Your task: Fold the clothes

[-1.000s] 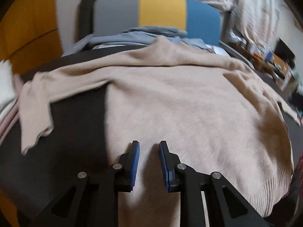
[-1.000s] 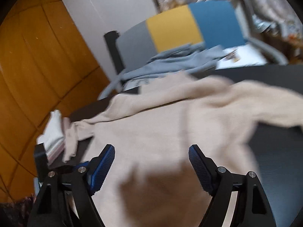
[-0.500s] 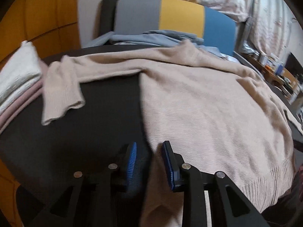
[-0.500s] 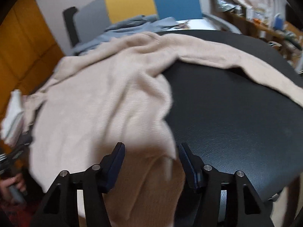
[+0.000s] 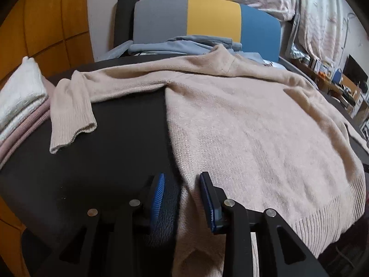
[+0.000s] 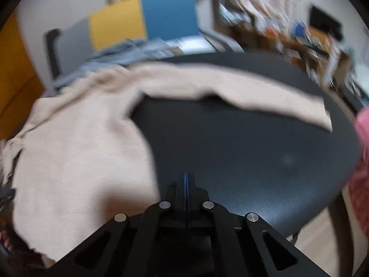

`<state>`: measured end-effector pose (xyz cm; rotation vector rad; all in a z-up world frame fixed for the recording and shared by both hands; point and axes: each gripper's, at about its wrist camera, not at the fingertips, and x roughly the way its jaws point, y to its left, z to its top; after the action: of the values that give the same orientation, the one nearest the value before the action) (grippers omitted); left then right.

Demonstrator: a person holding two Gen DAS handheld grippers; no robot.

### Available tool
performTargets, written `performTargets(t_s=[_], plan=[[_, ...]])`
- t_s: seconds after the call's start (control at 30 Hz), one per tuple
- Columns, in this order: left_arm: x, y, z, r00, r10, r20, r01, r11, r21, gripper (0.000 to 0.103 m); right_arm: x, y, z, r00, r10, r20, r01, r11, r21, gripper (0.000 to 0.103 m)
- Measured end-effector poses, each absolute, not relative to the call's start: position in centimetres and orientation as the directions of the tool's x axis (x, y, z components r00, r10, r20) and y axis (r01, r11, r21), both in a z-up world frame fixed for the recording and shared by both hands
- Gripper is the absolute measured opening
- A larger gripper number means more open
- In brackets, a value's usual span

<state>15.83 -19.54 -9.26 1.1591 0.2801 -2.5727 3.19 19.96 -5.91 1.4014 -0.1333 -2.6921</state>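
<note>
Sweater (image 5: 249, 124), a soft, limp beige knit spread flat on the black surface (image 5: 120, 152), is best pinched at its ribbed hem, where the left claw (image 5: 182, 196) is opening around its side edge while the right claw (image 6: 186, 184) is pressed together, empty.

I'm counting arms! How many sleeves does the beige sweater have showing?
2. One sleeve lies bent on the table's left side beside the folded stack. The other sleeve stretches right across the black table. None seem hidden.
</note>
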Motion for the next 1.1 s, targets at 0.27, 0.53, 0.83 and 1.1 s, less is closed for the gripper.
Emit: performTargets(t_s=[0.27,0.53,0.83,1.1], plan=[[16.3,-19.9,-9.5,-0.627,-0.201,-0.753,0.365,-0.929,-0.055,0.039,4.4,17.7,-3.3,-0.586,-0.339,-0.737,0.238,-0.94,0.243,0.09],[15.8,-18.3,-9.0,-0.626,-0.169,-0.761,0.252,-0.968,0.007,0.006,4.3,11.9,-5.2,-0.551,-0.24,-0.799,0.361,-0.932,0.032,0.007],[17.2,-18.8,-8.2,-0.587,-0.139,-0.798,0.165,-0.985,0.05,0.007,5.1,15.5,-5.5,-0.465,-0.249,-0.849,0.332,-0.939,0.093,0.009],[9.9,-20.9,-2.7,-0.727,-0.131,-0.674,0.2,-0.979,-0.026,0.017,1.4,14.7,1.7,-0.662,-0.315,-0.68,0.366,-0.928,0.073,0.046]])
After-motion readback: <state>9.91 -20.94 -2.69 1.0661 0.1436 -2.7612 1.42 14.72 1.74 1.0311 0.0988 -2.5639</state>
